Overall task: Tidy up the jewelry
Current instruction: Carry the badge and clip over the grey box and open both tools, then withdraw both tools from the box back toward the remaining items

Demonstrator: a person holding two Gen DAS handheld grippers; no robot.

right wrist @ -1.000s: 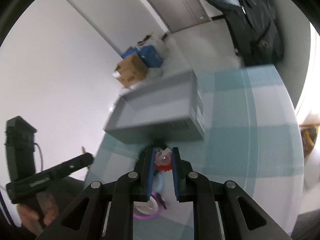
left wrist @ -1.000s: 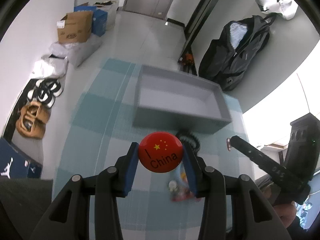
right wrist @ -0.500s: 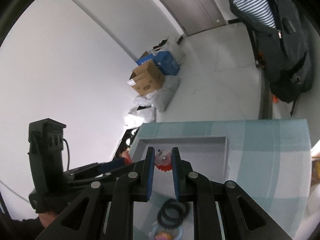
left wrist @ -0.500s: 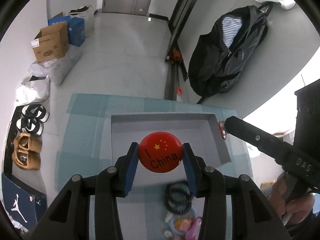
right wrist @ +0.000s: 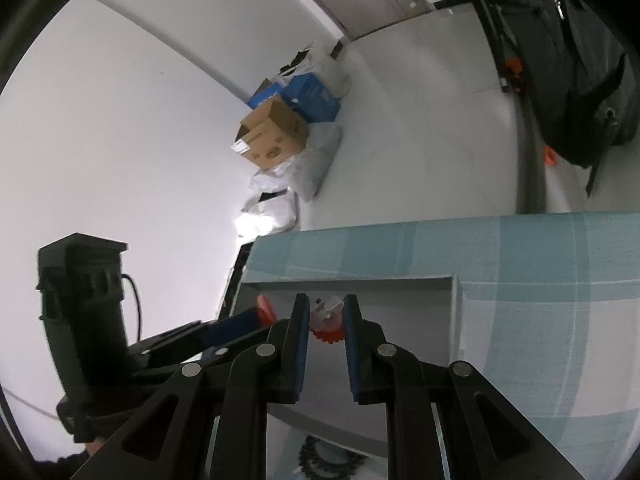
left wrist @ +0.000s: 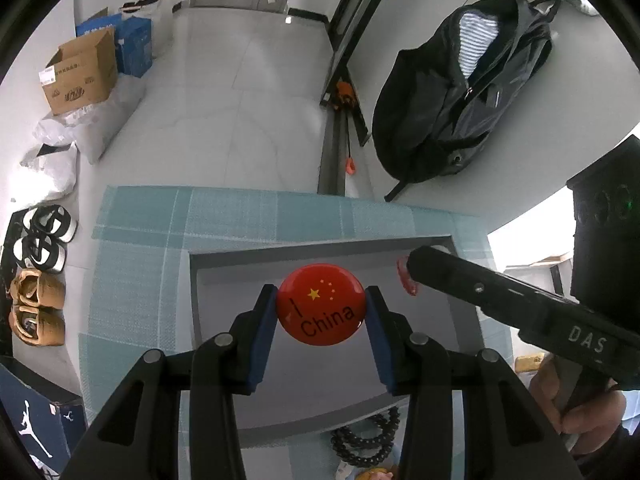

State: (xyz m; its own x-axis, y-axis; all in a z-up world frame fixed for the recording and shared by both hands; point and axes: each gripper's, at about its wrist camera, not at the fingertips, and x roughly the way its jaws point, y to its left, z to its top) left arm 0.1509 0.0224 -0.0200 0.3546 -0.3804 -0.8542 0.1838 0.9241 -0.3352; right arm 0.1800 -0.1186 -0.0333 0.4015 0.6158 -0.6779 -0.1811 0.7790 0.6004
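Both hand-held grippers were poised over the grey tray (left wrist: 192, 292), each carrying one item. Left gripper (left wrist: 321, 305): its blue pads were clamped on the rim of a round red badge (left wrist: 321, 305) printed with yellow stars and the word "China", its face turned toward the camera, held above the tray's bare floor. Right gripper (right wrist: 327, 318): its jaws stood narrow, pinching a small red-and-clear ornament (right wrist: 327, 316) near the fingertips, likewise above the tray interior; from the left wrist view this same gripper entered from the right with the red piece at its tip, near the tray's far right corner. The tray rested on a pale blue checked tablecloth (left wrist: 132, 280) and appeared empty. A black beaded bracelet (left wrist: 366, 438) and other small trinkets, too blurred to identify, lay on the cloth just beside the tray's near wall. Step in hand, as judged: transport was complete and deposit was about to begin. The next move called for lowering each gripper toward the tray floor and parting its jaws so the piece dropped inside, with the two tips kept apart to avoid collision; the rounded badge might roll or slide on release if let go from height.
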